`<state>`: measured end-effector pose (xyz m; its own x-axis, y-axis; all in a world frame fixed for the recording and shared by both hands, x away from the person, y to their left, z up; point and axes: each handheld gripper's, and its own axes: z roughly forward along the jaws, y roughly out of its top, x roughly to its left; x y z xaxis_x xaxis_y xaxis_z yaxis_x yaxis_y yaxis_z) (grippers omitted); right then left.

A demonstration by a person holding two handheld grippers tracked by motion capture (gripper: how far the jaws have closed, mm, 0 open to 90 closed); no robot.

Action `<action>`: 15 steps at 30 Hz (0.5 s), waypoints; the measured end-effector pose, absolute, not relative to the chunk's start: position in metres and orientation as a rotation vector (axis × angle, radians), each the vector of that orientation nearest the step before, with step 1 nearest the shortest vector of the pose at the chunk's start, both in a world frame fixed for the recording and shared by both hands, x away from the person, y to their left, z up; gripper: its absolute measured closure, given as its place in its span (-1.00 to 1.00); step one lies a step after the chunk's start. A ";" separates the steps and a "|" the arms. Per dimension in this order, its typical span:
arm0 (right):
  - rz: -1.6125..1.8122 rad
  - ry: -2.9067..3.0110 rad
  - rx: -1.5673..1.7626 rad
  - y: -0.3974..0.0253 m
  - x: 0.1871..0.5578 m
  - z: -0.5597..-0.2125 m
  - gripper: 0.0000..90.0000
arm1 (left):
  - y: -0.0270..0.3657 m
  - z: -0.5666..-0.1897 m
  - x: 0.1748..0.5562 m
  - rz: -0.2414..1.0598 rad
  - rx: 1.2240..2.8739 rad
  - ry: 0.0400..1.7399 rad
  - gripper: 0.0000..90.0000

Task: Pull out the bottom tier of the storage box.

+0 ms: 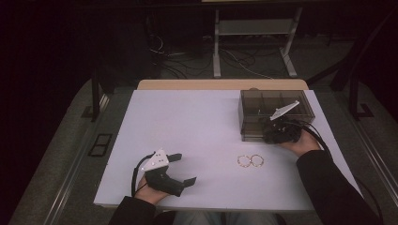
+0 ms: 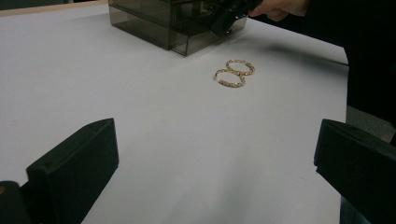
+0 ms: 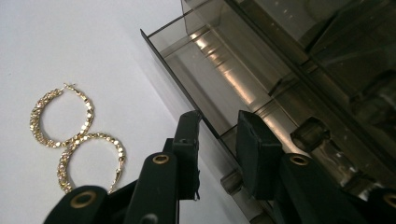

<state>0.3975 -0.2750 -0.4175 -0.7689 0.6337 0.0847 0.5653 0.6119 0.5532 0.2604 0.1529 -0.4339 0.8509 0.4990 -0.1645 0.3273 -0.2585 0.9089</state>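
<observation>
Two gold hoop earrings [image 1: 250, 161] [image 2: 234, 73] [image 3: 74, 137] lie touching each other on the white table [image 1: 187, 122], just in front of a smoky clear drawer box [image 1: 274, 101] [image 2: 159, 23]. One lower drawer [image 3: 210, 60] is pulled partly out. My right gripper [image 1: 267, 129] [image 3: 218, 121] is at that drawer's front, its jaws narrowly apart across the front wall and closed on a small knob [image 3: 231, 179]. My left gripper [image 1: 187, 168] [image 2: 215, 140] rests near the table's front left, wide open and holding nothing, pointing toward the earrings.
The box stands at the table's back right corner; a second knob [image 3: 310, 133] marks the neighbouring drawer. A wooden edge [image 1: 220, 84] runs along the back. Beyond it stand a metal frame [image 1: 256, 42] and floor cables [image 1: 197, 61].
</observation>
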 end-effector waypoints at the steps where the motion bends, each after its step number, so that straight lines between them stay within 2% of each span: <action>1: 0.863 2.720 1.011 -0.275 0.397 -0.417 0.52 | 0.153 -0.434 0.260 0.187 1.871 0.618 -1.00; 15: 0.835 2.751 0.984 -0.278 0.392 -0.416 0.53 | 0.153 -0.434 0.260 0.186 1.875 0.616 -1.00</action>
